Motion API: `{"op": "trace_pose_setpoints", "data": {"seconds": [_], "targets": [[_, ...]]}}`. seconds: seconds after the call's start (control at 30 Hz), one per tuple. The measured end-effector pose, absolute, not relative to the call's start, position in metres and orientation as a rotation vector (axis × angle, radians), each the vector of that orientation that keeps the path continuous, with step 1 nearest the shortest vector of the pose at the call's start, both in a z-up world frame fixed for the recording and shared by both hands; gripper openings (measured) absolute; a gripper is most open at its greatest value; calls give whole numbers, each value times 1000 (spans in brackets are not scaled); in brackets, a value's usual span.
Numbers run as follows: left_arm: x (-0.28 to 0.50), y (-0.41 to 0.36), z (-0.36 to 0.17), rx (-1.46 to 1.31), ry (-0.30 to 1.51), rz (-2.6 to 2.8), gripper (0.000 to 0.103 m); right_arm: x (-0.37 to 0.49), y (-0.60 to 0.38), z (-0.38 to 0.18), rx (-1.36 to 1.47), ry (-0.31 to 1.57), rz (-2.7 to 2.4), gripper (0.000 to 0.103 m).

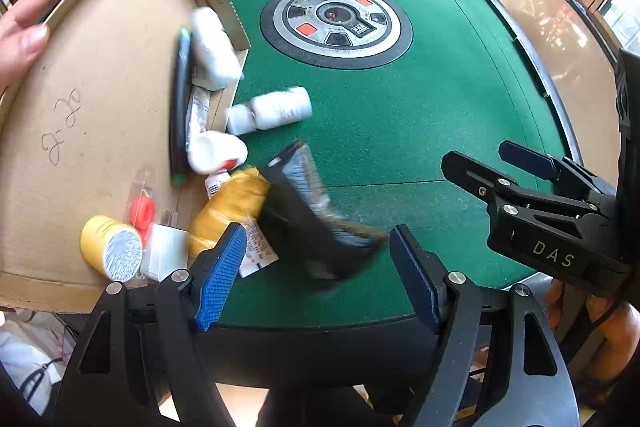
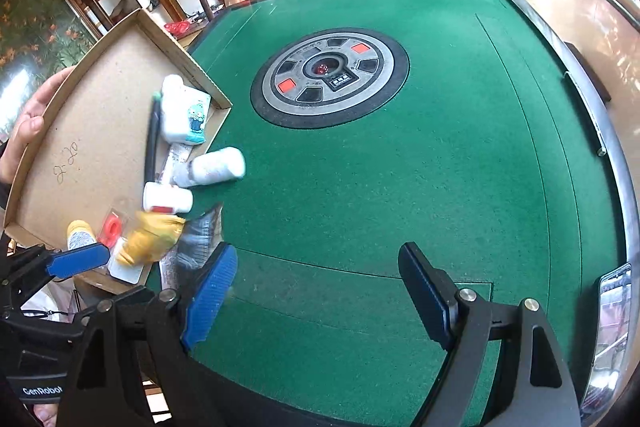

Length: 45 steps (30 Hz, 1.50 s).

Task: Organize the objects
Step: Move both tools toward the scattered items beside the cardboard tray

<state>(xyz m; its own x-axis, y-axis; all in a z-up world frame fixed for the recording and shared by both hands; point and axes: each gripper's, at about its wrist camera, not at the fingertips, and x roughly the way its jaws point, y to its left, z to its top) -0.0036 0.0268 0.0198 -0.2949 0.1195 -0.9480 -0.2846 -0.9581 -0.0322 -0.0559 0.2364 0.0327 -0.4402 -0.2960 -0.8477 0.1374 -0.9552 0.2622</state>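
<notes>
A tilted cardboard box [image 1: 92, 75] [image 2: 96, 131] is held by a hand [image 1: 20, 23] at the green table's left edge, and items spill from it. White bottles [image 1: 276, 109] [image 2: 214, 167], a white pack [image 1: 212, 49] [image 2: 186, 115], a black pen [image 1: 180, 99], a yellow bag [image 1: 228, 207] [image 2: 150, 237], a yellow can [image 1: 110, 247] and a blurred black packet [image 1: 312, 215] [image 2: 200, 235] lie at the box mouth. My left gripper [image 1: 318, 269] is open and empty, just in front of the black packet. My right gripper [image 2: 316, 291] is open and empty over bare felt; it also shows in the left wrist view [image 1: 480, 161].
The green felt table [image 2: 400, 187] has a round control panel [image 1: 336, 21] [image 2: 330, 77] at its centre. A red ring packet [image 1: 142, 215] [image 2: 110, 229] lies in the box. A phone [image 2: 612, 307] sits at the table's right edge. Chairs and shelves stand beyond.
</notes>
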Motion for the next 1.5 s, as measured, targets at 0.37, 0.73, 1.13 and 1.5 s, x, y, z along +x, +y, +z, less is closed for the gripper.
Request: {"op": "trace_pose_setpoints", "data": {"seconds": [0.37,0.73,1.13,1.5], "targets": [[-15,-12,20,-1759,-53,2321,75,-62,243,21,1511,-317,-2469,83],[-7,-27,19,-1596,-3,2401,75,-71,205,21,1489,-247,-2365,83],[2,-2,15,-1604,36,2417,75,-96,186,6,1609,33,-2263,83],[5,-31,2,-1665,-119,2396,75,-91,157,9,1542,14,-2194,83]]}}
